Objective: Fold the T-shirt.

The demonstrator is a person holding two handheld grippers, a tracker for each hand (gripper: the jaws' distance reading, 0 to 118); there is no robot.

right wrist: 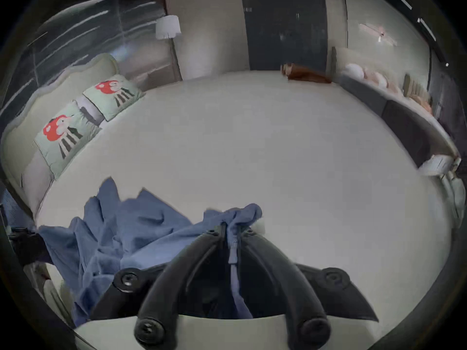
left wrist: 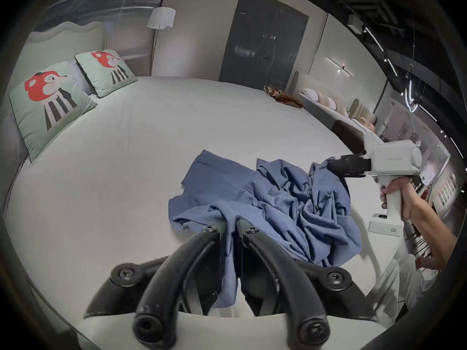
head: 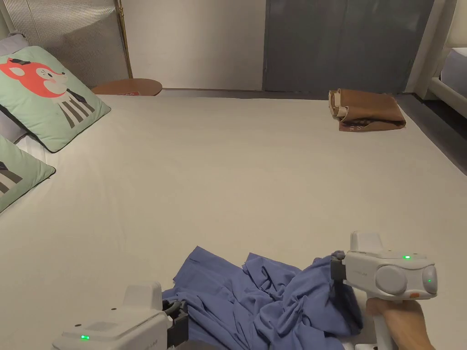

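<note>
Left gripper view: my left tongs [left wrist: 230, 225] pinch the blue T-shirt [left wrist: 278, 204] at the bed's [left wrist: 126, 166] near edge; my right tongs [right wrist: 233, 229] clamp another bunch.

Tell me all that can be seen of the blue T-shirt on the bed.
The blue T-shirt is a soft, thin-looking fabric, crumpled and not yet folded, in a heap at the near edge of the white bed. One flat part spreads out toward the pillows. The left gripper pinches one part of the cloth, and the right gripper pinches another bunch and lifts it slightly.
</note>
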